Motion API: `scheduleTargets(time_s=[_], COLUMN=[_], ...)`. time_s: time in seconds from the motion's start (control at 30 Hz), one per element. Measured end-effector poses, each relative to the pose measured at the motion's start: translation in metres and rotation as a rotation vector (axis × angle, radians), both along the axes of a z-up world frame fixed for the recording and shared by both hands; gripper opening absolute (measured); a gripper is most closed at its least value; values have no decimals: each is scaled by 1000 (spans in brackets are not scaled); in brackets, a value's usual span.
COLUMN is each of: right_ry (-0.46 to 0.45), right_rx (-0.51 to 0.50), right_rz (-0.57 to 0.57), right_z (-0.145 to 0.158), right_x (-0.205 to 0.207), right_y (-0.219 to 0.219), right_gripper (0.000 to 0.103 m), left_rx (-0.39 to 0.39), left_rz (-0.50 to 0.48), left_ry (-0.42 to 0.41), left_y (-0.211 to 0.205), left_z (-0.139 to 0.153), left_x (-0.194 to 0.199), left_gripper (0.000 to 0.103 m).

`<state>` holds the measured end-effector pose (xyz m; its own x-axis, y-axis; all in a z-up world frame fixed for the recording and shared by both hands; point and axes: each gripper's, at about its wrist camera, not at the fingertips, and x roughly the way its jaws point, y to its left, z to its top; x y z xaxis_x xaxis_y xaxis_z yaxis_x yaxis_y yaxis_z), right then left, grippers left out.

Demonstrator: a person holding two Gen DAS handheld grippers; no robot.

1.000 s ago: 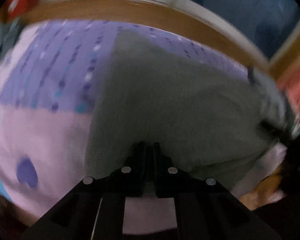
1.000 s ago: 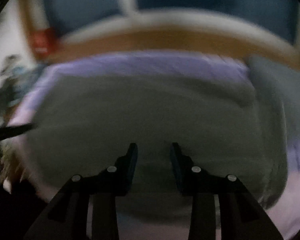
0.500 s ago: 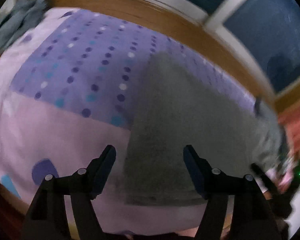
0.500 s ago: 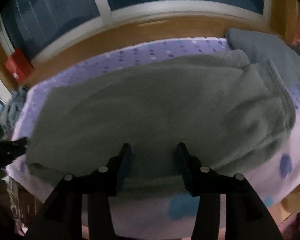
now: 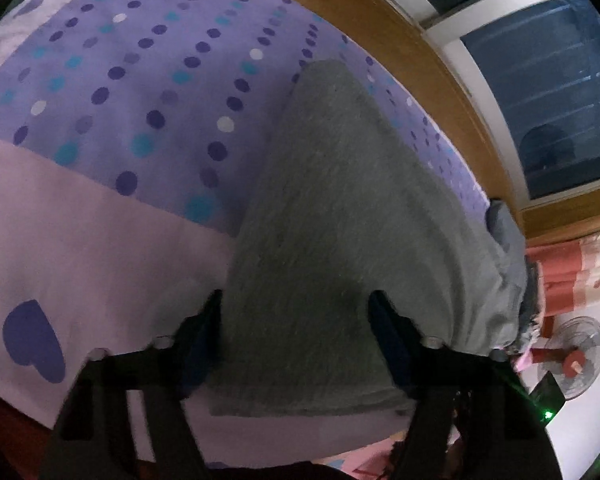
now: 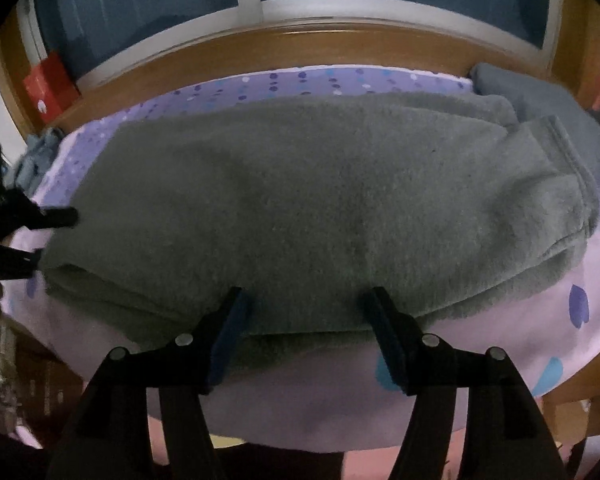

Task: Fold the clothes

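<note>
A grey fleece garment lies folded lengthwise across the bed, its cuffed end at the right in the right wrist view. It also shows in the left wrist view, running away from its near short edge. My left gripper is open and empty, fingers on either side of that near end. My right gripper is open and empty at the garment's long near edge. The left gripper also shows in the right wrist view at the garment's left end.
The bed sheet is pink and purple with dots and hearts. A blue-grey folded cloth lies at the far right. A wooden ledge and windows run behind. A red box stands on the ledge. A fan stands beyond the bed.
Both grippers have opened and let go of the grey garment, which now lies flat on the bed. Both have drawn back a little toward the bed's near edge.
</note>
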<state>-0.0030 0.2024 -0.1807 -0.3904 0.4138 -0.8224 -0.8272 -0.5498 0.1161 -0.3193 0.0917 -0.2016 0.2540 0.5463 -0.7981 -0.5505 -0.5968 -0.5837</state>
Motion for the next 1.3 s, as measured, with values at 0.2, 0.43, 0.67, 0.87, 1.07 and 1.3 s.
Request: scheduleTargets(time_s=[0.2, 0.43, 0.67, 0.87, 1.07, 1.3], right_ry=[20, -1, 103, 255, 420, 512], right_rx=[202, 234, 137, 99, -159, -172], right_rz=[32, 199, 328, 198, 61, -109], right_z=[17, -18, -2, 28, 13, 17], right_x=[5, -1, 41, 126, 187, 263], right_y=[21, 60, 68, 104, 172, 204], right_gripper=[73, 75, 75, 75, 75, 75], left_rx=[75, 239, 338, 432, 424, 381], left_rz=[143, 190, 172, 9, -244, -479], left_ry=[-102, 64, 270, 394, 438, 387], left_y=[-21, -11, 17, 74, 148, 208], left_z=[6, 66, 143, 200, 206, 168], left_x=[-9, 29, 99, 184, 275, 362], left_gripper=[31, 15, 13, 13, 10, 0])
